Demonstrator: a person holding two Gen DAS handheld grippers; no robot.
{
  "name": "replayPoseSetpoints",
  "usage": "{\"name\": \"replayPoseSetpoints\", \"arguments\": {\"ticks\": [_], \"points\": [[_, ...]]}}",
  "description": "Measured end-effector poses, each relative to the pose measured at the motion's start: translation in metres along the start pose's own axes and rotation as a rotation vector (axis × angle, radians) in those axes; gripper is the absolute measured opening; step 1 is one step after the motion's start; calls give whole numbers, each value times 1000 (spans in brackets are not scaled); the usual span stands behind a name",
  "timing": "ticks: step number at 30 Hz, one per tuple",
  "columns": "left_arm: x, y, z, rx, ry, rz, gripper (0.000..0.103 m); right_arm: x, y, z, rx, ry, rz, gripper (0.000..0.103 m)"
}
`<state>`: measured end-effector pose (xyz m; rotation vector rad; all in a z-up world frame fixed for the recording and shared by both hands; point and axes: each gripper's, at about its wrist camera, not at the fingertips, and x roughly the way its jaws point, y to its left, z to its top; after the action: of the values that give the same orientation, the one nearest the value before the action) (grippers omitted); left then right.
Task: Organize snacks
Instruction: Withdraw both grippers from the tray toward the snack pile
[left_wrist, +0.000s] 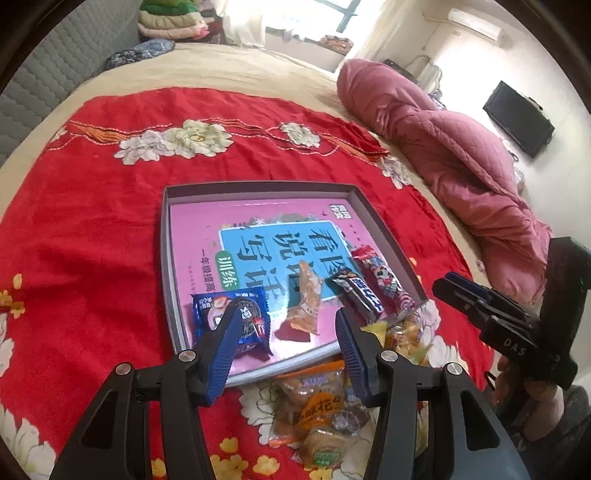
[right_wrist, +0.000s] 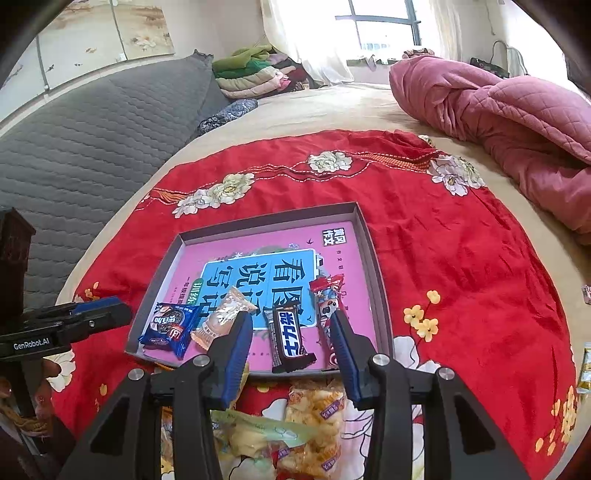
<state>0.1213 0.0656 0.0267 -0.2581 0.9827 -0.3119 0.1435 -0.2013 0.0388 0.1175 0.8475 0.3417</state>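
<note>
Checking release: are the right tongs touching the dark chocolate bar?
Apart. The right wrist view shows the right tongs open, with the dark chocolate bar lying flat in the tray between the blue pads, clear gaps on both sides.

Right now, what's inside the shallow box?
Four snacks in a row on a pink book: blue cookie pack, pale pastry, dark chocolate bar, red candy stick. Beneath the book is hidden.

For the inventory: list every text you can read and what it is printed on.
"GenRobot.AI": left tongs body.
"DAS": right tongs body.
"看图说话写话", "训练": upside down on pink book in tray.
Snack wrappers, including the dark chocolate bar: too blurred to read.
</note>
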Motion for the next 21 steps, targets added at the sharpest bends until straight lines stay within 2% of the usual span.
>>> {"name": "replayPoseSetpoints", "arguments": {"ticks": [3, 6, 21], "points": [[-7, 0, -4, 6, -8, 6, 56, -5, -1, -1, 0, -3, -3, 49], [-11, 0, -8, 7, -9, 5, 61, -10, -2, -3, -3, -3, -2, 49], [-22, 6, -24, 15, 2, 28, 61, -22, -1, -32, -26, 27, -6, 52]]}}
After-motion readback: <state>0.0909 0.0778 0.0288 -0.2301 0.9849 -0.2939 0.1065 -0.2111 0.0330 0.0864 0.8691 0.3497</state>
